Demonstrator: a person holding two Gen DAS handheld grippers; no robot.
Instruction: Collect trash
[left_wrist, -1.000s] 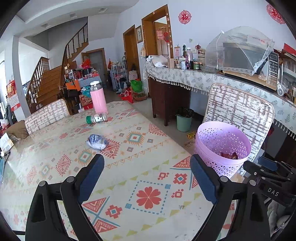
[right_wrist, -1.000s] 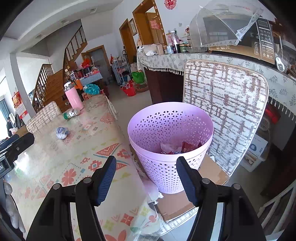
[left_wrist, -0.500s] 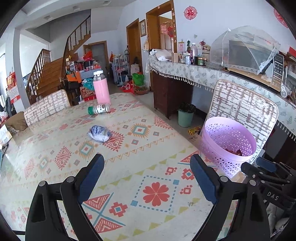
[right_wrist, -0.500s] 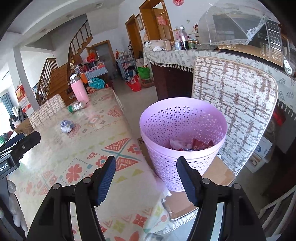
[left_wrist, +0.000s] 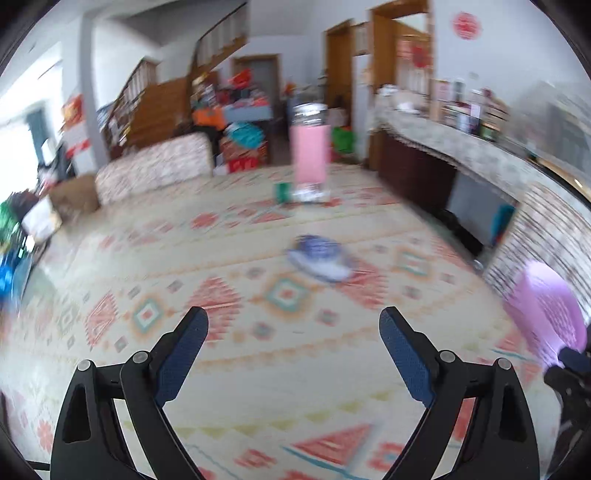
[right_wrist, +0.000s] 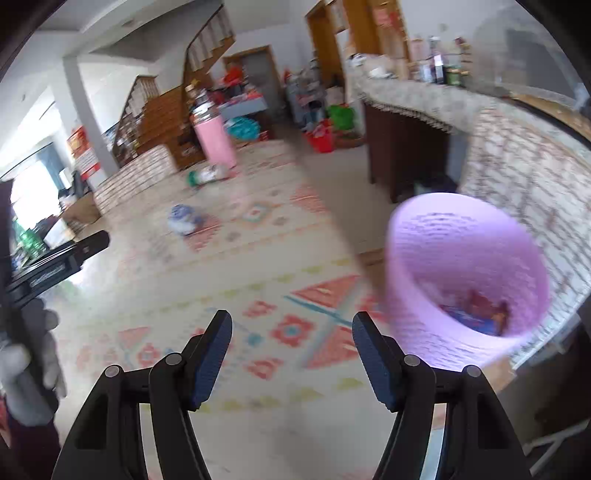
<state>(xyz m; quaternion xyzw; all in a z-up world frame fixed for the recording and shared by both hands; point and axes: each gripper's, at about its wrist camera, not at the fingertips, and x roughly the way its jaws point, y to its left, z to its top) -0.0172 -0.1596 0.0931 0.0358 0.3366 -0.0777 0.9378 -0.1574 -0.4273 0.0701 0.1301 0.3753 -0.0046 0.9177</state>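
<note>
- Both views have swung away from the bin (right_wrist: 465, 273) and toward the far end of the table (left_wrist: 258, 387) since a second ago; both are now motion-blurred.
- Left gripper (left_wrist: 293, 343): jaws spread wide, nothing between them. It now points at the wad (left_wrist: 319, 256), which lies nearer in its view than before, though well ahead of the fingertips.
- Right gripper (right_wrist: 291, 339): jaws spread, empty, width unchanged.
- The bin has slid to the right edge of both views; wrappers lie in its bottom.
- Beyond the wad, a small bottle (left_wrist: 301, 192) lies on its side just before an upright pink flask (left_wrist: 308, 147).
- Judgement: a new pickup has begun; the wad is the likely target, and a closer approach is needed before closing.
</note>
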